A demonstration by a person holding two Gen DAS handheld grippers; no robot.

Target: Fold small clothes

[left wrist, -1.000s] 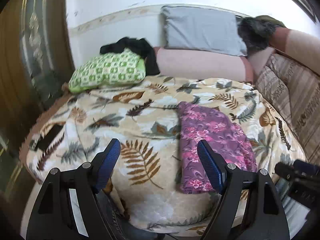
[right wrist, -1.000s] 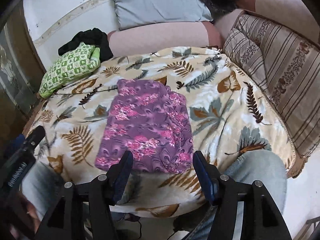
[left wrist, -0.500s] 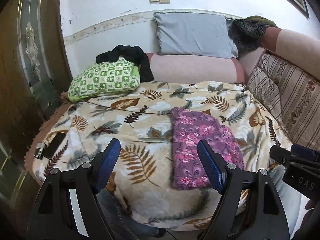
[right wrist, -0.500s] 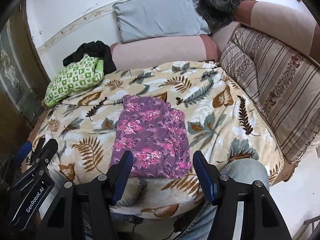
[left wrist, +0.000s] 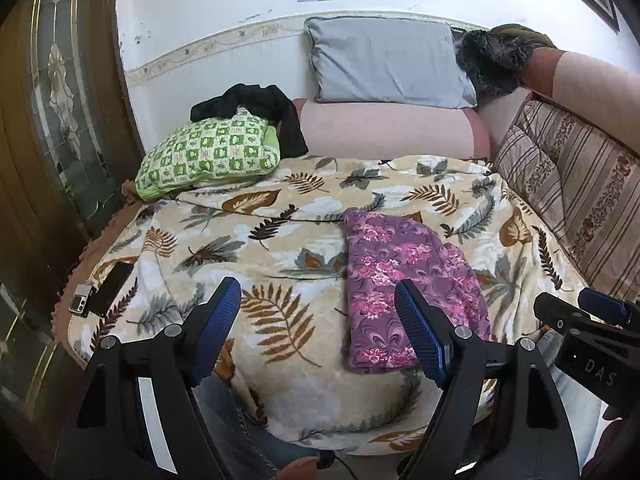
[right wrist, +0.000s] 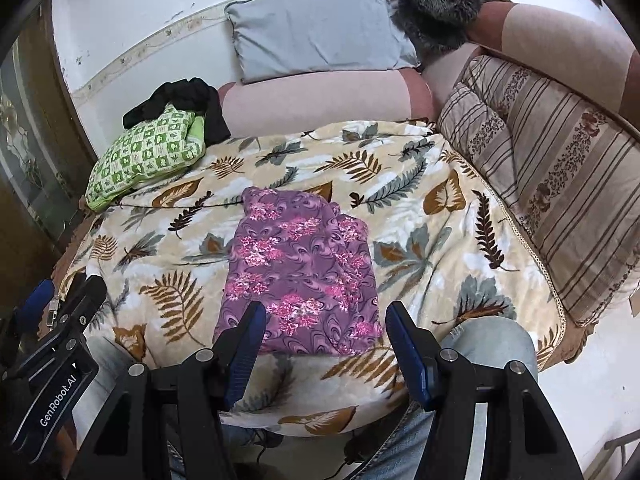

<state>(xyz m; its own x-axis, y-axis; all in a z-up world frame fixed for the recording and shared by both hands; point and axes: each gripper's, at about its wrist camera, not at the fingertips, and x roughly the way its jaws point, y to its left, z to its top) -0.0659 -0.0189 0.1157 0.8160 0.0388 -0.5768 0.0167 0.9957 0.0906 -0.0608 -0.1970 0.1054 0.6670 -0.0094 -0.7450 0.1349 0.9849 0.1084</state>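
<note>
Both hand-held grippers have risen and drawn back since the earlier frames, so more wall and bed edge now shows. Left hand-held gripper (left wrist: 318, 332): jaws spread wide, nothing between them, clear of the bed. Right hand-held gripper (right wrist: 322, 344): jaws likewise apart, empty. Person's knee in jeans (right wrist: 486, 340): just beyond the right hand-held gripper's right finger. Folded purple floral garment (right wrist: 300, 276): flat on the leaf-print blanket (right wrist: 420, 216), directly ahead of the right hand-held gripper, ahead and right of the left. Phone (left wrist: 112, 288): far left blanket edge. Green checked pillow (left wrist: 208, 156), black cloth (left wrist: 260, 104), grey cushion (left wrist: 384, 64): farthest, against the wall.
</note>
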